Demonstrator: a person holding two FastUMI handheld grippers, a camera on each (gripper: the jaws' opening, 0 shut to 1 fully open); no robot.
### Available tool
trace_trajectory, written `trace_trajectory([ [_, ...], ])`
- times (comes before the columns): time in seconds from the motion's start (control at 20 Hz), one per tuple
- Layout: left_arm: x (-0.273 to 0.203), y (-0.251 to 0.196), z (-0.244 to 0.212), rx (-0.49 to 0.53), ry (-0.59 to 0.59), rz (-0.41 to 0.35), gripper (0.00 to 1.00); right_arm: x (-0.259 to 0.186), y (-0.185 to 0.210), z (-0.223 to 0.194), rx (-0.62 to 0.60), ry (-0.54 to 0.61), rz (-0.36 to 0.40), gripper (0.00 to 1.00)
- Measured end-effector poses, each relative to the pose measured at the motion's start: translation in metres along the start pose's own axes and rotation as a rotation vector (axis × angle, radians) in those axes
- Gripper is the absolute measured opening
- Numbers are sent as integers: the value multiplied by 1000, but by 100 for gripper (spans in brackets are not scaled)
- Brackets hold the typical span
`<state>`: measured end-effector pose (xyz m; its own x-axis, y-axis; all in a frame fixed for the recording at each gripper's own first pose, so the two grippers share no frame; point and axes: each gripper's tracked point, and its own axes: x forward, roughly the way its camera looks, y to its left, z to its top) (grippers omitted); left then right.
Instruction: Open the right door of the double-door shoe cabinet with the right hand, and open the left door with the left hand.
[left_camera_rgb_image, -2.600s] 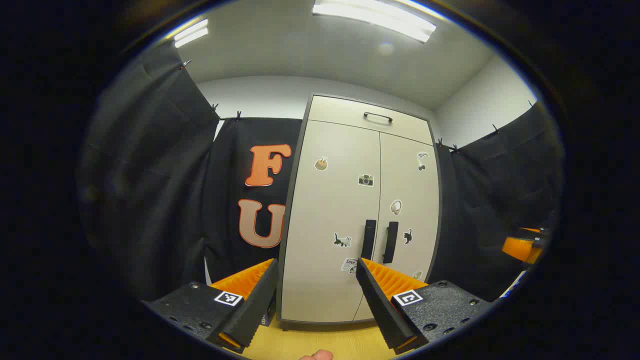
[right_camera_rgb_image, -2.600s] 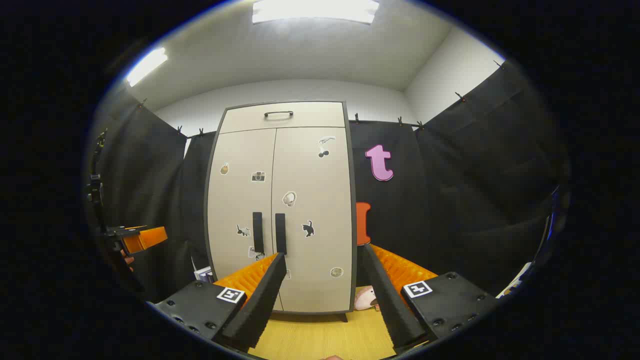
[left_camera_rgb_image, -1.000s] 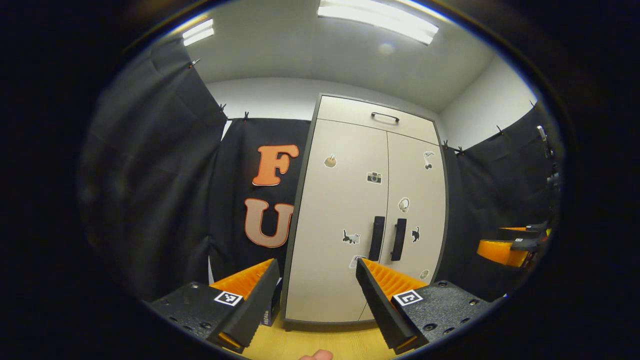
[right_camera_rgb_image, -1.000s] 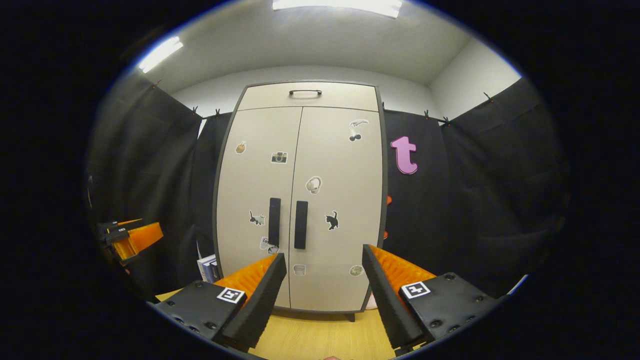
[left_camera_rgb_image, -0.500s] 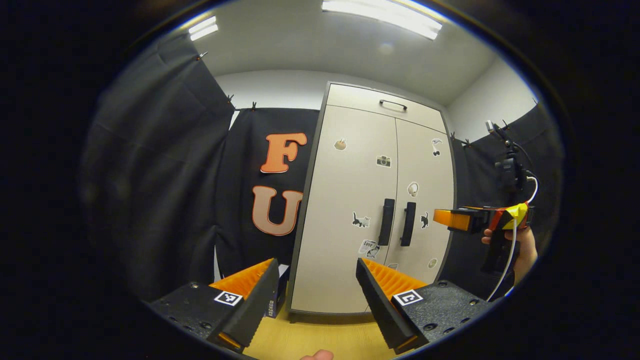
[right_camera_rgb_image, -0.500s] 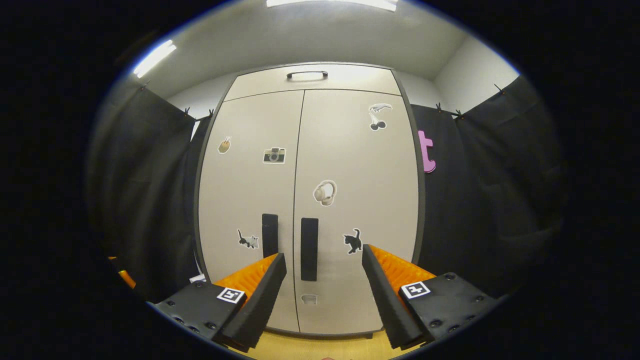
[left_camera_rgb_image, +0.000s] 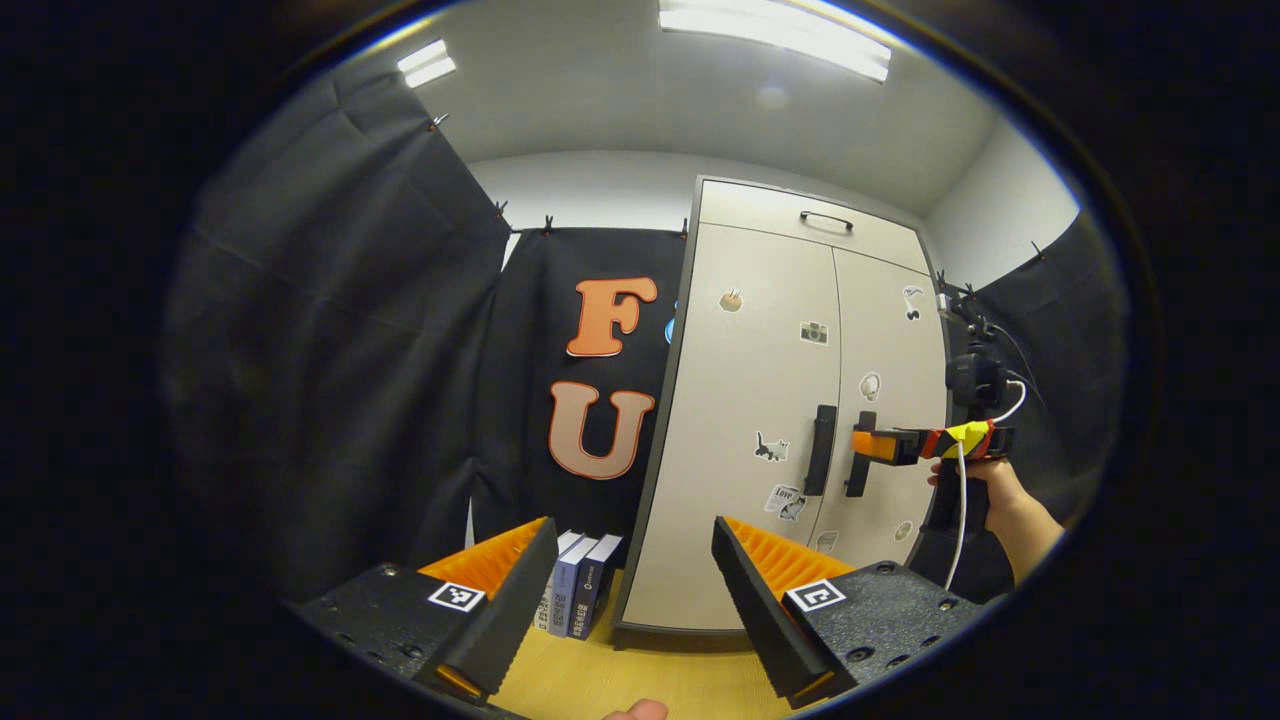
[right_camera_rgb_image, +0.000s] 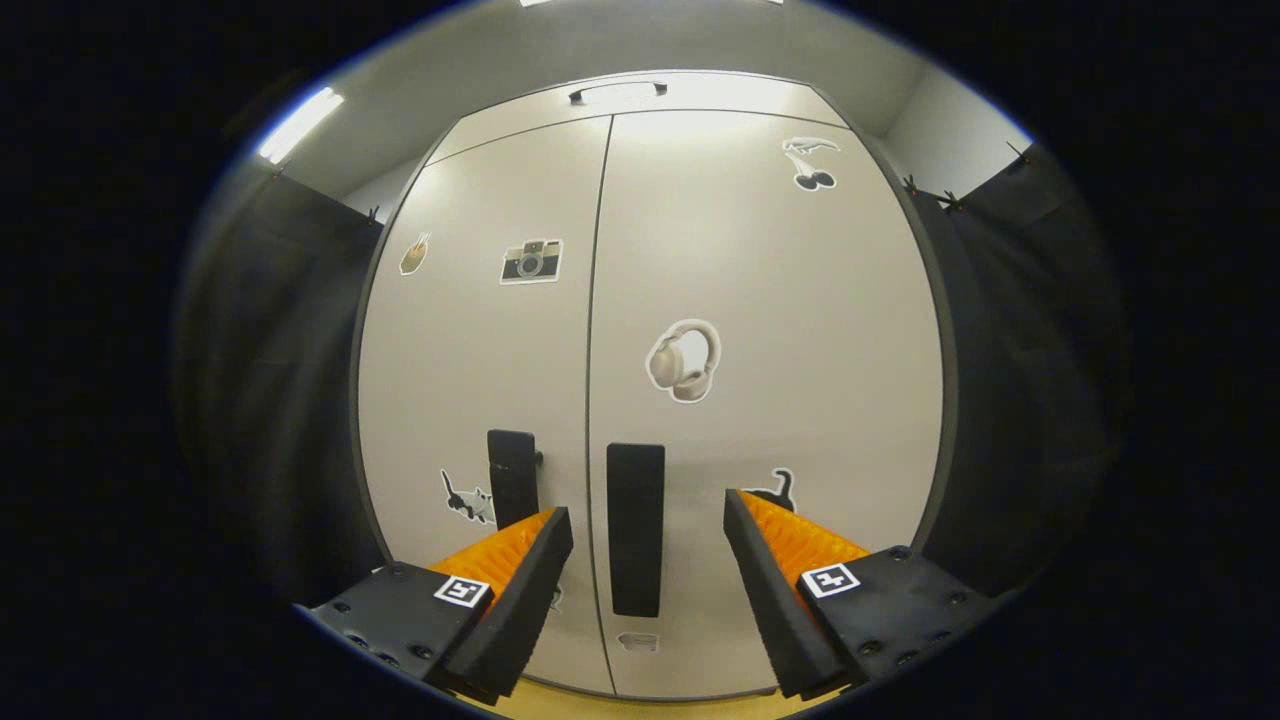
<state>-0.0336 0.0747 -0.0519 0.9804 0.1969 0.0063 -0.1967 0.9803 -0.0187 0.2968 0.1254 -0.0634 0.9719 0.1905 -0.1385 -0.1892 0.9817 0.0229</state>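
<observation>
Shoe cabinet (right_camera_rgb_image: 700, 250) doors both stand closed, and the right gripper view has them close up: the right door (right_camera_rgb_image: 780, 400) with its dark vertical handle (right_camera_rgb_image: 636, 528) lies straight ahead between the spread fingers of the right gripper (right_camera_rgb_image: 648, 590), which touch nothing. The left door (right_camera_rgb_image: 470, 360) and its handle (right_camera_rgb_image: 513, 478) sit just to the left of the seam. Stickers of a camera (right_camera_rgb_image: 531, 261), headphones (right_camera_rgb_image: 684, 360) and cherries (right_camera_rgb_image: 812, 163) dot the panels, and a small top handle (right_camera_rgb_image: 618, 91) crosses the upper flap.

From farther back and off to the side, the left gripper view takes in the whole cabinet (left_camera_rgb_image: 780, 300) standing on a yellow wood floor (left_camera_rgb_image: 620, 680) against the black cloth. Here the right gripper (left_camera_rgb_image: 872, 445) appears from outside, held by a hand (left_camera_rgb_image: 985, 480), its tips level with and just beside the right door's handle (left_camera_rgb_image: 860, 455); whether they touch it I cannot tell. A few books (left_camera_rgb_image: 580, 585) stand on the floor beside the cabinet's left foot. The left gripper (left_camera_rgb_image: 635, 600) hangs well short of the cabinet, fingers wide apart and holding nothing.
</observation>
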Motion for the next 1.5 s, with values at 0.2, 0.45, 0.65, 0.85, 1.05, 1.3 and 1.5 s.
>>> trace_trajectory([
  [0.2, -3, 2, -2, -6, -1, 4, 94, 19, -7, -3, 23, -3, -32, 91],
  [0.45, 0, 8, -2, 13, -11, 17, 94, 36, -9, -2, -7, -14, -73, 79],
  [0.65, 1, 8, -1, 40, -18, 20, 94, 33, 3, -7, -22, -24, -38, 55],
  [0.85, -3, 1, 6, 74, -42, 11, 92, 34, 1, -10, 0, -17, -10, 35],
  [1.05, -10, -12, 6, 6, -31, -27, 94, 31, 2, -13, 44, 26, 3, 28],
  [1.3, -14, -13, 5, 7, -27, -16, 92, 7, 2, -13, 46, 64, 57, 28],
  [1.5, -17, -22, 6, 15, -29, -1, 94, -26, -3, -10, 21, 71, 125, 28],
])
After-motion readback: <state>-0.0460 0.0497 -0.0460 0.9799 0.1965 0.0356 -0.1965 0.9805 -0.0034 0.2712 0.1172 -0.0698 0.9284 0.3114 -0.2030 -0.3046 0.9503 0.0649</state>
